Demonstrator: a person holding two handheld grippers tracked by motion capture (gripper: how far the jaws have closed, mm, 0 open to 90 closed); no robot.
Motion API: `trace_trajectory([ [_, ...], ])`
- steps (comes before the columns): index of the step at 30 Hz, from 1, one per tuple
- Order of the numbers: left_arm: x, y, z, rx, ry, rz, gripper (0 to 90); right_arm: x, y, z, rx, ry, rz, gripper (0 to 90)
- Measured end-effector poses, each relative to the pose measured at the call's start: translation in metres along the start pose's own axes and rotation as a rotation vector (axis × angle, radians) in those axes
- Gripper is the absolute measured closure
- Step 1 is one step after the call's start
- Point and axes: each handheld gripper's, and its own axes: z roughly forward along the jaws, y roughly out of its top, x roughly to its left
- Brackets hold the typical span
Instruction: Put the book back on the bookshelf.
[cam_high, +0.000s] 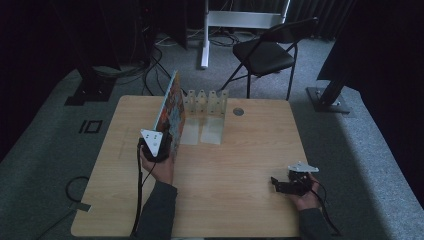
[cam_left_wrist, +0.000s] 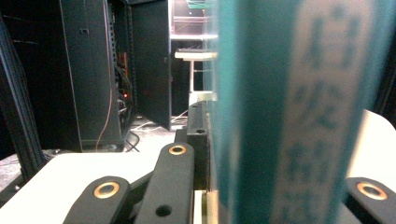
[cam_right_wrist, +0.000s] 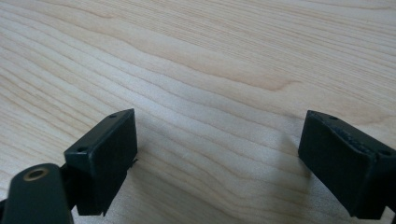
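A thin book (cam_high: 171, 106) with a colourful cover stands upright on edge on the wooden table (cam_high: 235, 165), left of centre. My left gripper (cam_high: 168, 143) is shut on its near end. In the left gripper view its teal spine with pale printed characters (cam_left_wrist: 289, 116) rises between the jaws, and one black finger (cam_left_wrist: 198, 140) presses against its side. My right gripper (cam_high: 276, 183) rests near the table's front right, well away from the book. Its jaws stand open over bare wood (cam_right_wrist: 219, 154) with nothing between them.
A white slotted book rack (cam_high: 206, 102) stands at the table's back, just right of the book, with flat base plates (cam_high: 210, 131) reaching forward. A round cable hole (cam_high: 238, 111) lies right of it. A black folding chair (cam_high: 265, 52) stands behind the table.
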Motion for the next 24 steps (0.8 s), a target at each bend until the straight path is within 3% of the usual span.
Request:
trace_trajectory([
  [24, 0.0067, -0.0051, -0.0034, -0.011, -0.011, -0.024, 80.2, 0.0, 0.0, 0.0, 0.0, 0.0, 0.0, 11.5],
])
